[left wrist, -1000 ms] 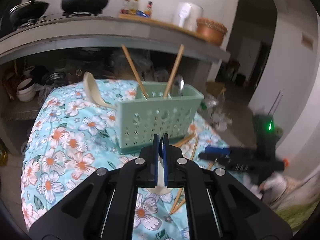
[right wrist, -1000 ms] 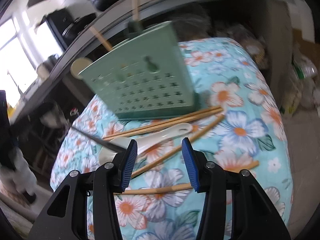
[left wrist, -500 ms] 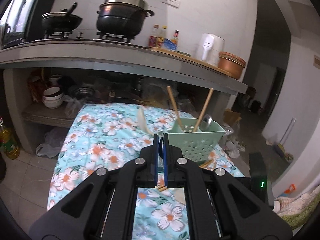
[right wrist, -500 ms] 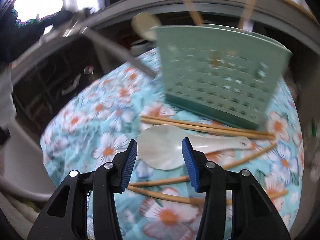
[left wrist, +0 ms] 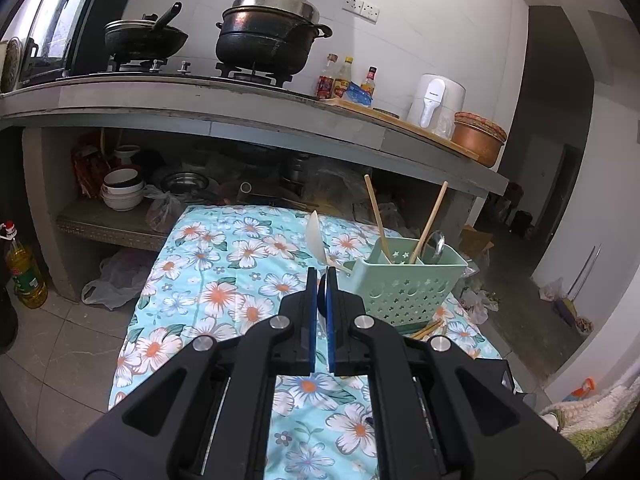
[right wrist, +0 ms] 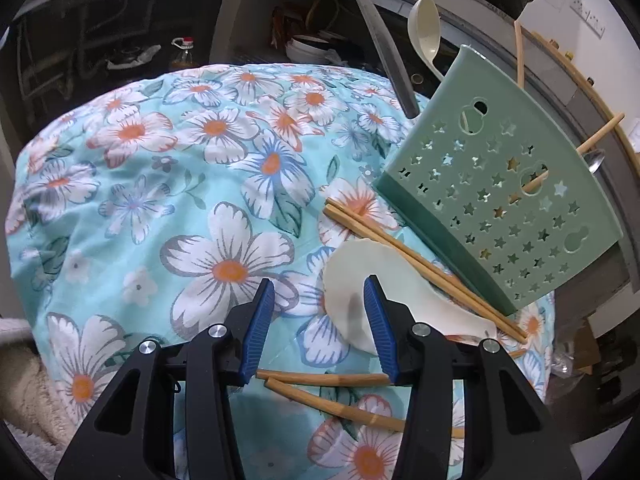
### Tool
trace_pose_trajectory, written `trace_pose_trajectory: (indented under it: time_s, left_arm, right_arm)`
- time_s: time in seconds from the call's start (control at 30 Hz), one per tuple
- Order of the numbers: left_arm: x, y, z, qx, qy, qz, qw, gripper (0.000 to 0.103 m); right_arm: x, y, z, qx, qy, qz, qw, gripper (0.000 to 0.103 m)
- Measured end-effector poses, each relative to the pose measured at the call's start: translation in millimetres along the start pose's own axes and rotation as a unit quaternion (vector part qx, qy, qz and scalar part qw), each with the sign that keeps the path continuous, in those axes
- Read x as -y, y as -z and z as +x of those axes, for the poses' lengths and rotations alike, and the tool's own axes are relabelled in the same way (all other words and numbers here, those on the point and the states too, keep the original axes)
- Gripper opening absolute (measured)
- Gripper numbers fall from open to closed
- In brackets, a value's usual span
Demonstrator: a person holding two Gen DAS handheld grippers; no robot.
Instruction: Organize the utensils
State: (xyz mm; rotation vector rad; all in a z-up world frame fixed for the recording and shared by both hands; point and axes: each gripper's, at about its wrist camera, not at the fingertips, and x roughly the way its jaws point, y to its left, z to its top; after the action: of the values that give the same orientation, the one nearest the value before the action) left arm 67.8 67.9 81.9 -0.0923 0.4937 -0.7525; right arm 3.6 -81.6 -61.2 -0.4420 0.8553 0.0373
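1. Right tongs half open, empty, w/ one blade over the spoon on the surface, just beside the caddy.
2. Left tongs shut, nothing held.
3. Tip: straddle the spoon's handle, not the bowl; avoid the chopsticks.

Honestly not much was readable here. The white appliance on the counter, upper right of the left wrist view, had a small grey brand mark on its front, too tiny to make out. The sauce bottles beside it and the oil bottle at the left edge had labels, all illegible.
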Motion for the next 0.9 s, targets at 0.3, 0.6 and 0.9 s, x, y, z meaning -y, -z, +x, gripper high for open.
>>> trace_pose_trajectory:
  time_s: [0.3,0.6,0.9]
  left_arm:
    - [1,1,0,0.000,-0.002,0.000,1.0000,0.003]
    - [-3,-14,-2,0.010,0.020,-0.012,0.9997,0.003]
    - [18,-65,-1,0.062,0.045,0.022,0.9968,0.003]
  right_arm:
    - [0,-8,9,-0.018,0.027,0.010,0.999,0.037]
    - [5,-12,6,-0.006,0.022,0.009,1.000,0.010]
    - [66,-23,-42,0.049,-0.015,0.113,0.992,0.005]
